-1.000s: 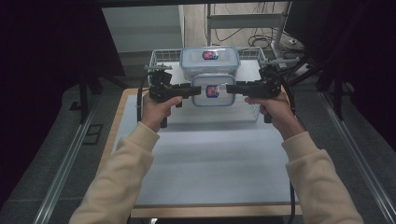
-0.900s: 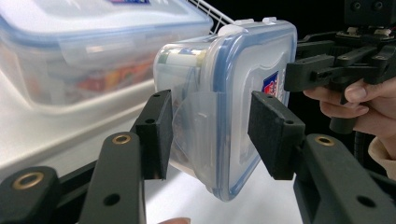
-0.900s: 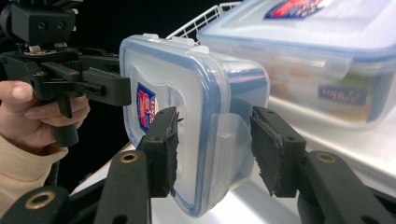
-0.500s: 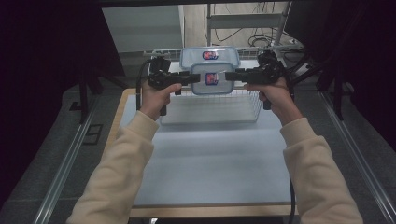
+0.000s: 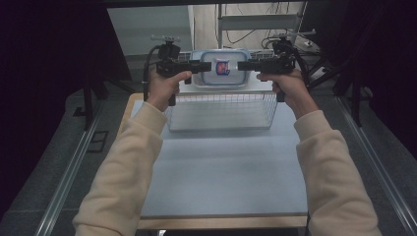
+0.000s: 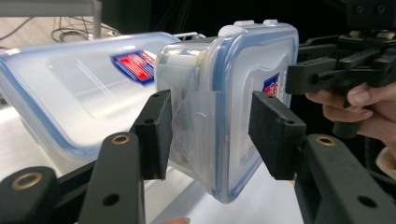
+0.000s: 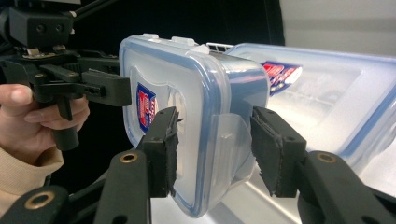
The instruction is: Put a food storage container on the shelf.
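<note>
Box (image 5: 222, 69): clenched endwise by left tongs (image 6: 208, 135) and right tongs (image 7: 212, 140); lift level, equal squeeze, clear of basket (image 5: 221, 110).

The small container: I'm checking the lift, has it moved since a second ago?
Yes. The small container has gone up the high view, from before the wire basket to above its rim.

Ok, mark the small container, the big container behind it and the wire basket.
small container (image 6: 243, 84), left gripper view, on its blue-rimmed lid.
big container (image 7: 327, 88), right gripper view, on its lid's flat top.
wire basket (image 5: 221, 105), high view, on its front mesh wall.
</note>
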A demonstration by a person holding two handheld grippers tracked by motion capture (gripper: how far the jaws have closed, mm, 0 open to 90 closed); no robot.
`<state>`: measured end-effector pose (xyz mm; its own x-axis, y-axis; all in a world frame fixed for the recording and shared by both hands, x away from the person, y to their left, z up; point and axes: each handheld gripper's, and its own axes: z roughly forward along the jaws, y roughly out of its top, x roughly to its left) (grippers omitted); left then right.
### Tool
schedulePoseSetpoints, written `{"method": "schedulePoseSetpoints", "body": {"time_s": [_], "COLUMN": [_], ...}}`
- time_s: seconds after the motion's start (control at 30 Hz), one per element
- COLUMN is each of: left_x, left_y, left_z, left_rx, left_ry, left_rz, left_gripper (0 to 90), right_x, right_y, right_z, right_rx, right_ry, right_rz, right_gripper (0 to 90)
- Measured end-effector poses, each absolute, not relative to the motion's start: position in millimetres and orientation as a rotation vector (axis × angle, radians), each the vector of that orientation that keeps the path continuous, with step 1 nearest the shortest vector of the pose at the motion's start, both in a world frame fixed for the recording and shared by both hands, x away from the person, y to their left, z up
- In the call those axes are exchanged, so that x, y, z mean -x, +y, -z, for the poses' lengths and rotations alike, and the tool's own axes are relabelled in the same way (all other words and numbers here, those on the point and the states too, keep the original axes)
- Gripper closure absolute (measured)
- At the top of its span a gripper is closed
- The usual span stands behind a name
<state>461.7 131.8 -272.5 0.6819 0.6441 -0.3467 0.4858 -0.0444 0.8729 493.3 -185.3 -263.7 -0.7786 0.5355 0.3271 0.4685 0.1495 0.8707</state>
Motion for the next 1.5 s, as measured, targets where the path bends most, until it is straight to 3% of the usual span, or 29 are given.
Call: {"method": "schedulePoseSetpoints", "body": {"time_s": [0.57,1.03,1.5], "left_x": [-508.2,-526.0,-539.6], "left_y": [141.1,143.5,141.8], "left_z": [259.0,269.3,284.3], "left_rx": [-1.655,-1.576,-1.524], "left_ry": [0.971,1.044,1.088], "left_rz": [-0.138,-0.077,-0.040], "left_gripper": [51.0,50.5,36.8], "right_x": [-548.3,-567.2,-569.0], "right_y": [-172.9,-172.5,-174.0], "right_z": [243.2,255.3,269.5], "right_rx": [-1.077,-1.208,-1.325], "right_ry": [2.342,2.299,2.192], "right_rz": [-1.736,-1.794,-1.801], "right_gripper": [51.4,50.9,43.6]}}
